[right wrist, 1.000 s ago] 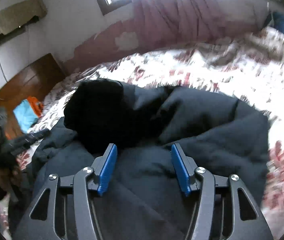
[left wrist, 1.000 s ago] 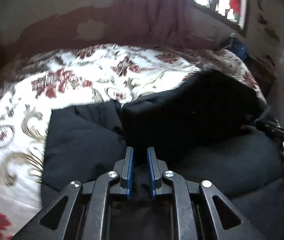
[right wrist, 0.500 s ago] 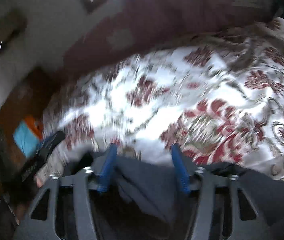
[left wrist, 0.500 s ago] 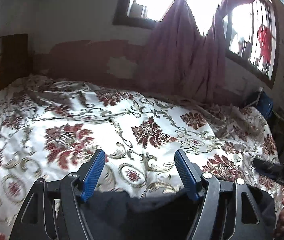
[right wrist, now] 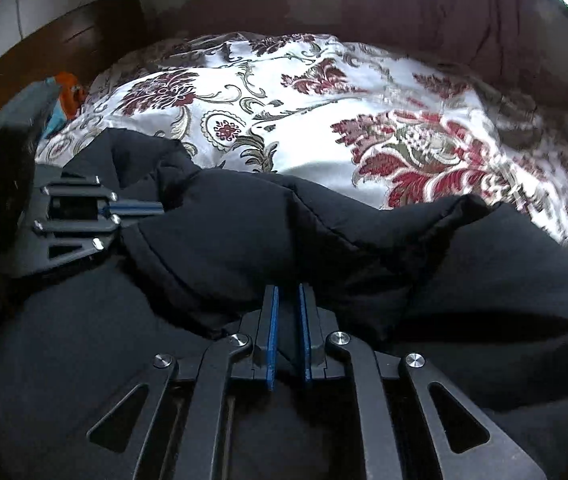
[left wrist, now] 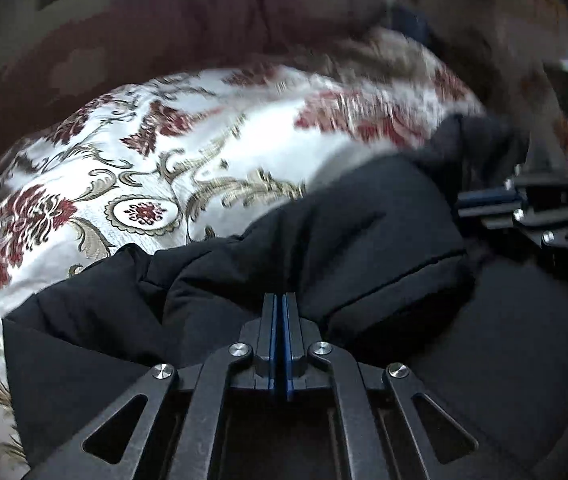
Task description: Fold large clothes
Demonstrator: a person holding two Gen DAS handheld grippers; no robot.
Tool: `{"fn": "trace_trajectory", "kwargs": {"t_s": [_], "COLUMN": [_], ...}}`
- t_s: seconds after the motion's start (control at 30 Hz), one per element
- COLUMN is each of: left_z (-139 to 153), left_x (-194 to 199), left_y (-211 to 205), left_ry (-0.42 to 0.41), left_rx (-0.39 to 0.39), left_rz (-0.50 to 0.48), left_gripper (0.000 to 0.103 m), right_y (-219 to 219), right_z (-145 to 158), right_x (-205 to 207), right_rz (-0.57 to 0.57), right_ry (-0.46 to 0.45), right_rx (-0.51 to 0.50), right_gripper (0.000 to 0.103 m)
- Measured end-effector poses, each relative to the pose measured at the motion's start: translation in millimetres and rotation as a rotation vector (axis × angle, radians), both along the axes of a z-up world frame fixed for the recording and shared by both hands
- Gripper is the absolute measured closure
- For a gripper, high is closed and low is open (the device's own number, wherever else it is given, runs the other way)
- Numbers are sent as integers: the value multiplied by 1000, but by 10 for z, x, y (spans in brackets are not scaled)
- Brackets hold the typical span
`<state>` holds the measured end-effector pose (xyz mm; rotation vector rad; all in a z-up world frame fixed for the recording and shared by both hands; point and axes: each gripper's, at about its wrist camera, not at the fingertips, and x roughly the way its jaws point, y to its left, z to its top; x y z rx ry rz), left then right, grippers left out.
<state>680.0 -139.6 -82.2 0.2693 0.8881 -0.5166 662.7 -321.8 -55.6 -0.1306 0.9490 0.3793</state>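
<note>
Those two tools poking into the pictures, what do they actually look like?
Both look alike: the left tool and right tool are matte black linkages with triangular cut-outs and round silver screws. Each ends in two flat, thin fingers faced with blue pads. No cables or markings show.

One black padded coat [left wrist: 364,232], one floral bedspread [left wrist: 143,168], two tongs [left wrist: 282,300], one curtain [right wrist: 424,8].

left gripper [left wrist: 282,312]: black angular frame, triangular cut-outs, four round silver screws
left pads [left wrist: 271,340]: thin blue strips
right gripper [right wrist: 288,304]: matching black frame, silver screws
right pads [right wrist: 271,336]: blue, flat, straight-edged
</note>
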Motion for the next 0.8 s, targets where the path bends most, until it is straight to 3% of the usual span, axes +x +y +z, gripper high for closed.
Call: {"fn": "trace_trajectory", "kwargs": {"t_s": [0.17, 0.47, 0.57, 0.67, 0.73, 0.8], "left_z": [-232, -353, -193, 170, 331, 350], "left_x": [119, 125, -31, -241, -282, -188], "left_y": [-153, -166, 6, 294, 342, 168], "left_ry": [-18, -94, -134, -220, -224, -146], "left_rx": [99, 80, -21, -277, -404, -381], "left_rz": [47, 103, 114, 139, 115, 58], "left_gripper": [101, 101, 102, 101, 101, 101], "right_y": [-4, -11, -80, -144, -162, -183], "right_z": [-146, -94, -75, -102, -98, -96], "right_x": [132, -162, -297, -255, -261, -280], "right_rz": [-46, -96, -120, -127, -129, -145], "right_ry": [-26, -140, -177, -164, -169, -177], "right_rx": [42, 73, 92, 128, 139, 145], "right_gripper": [100, 101, 101, 101, 101, 101]}}
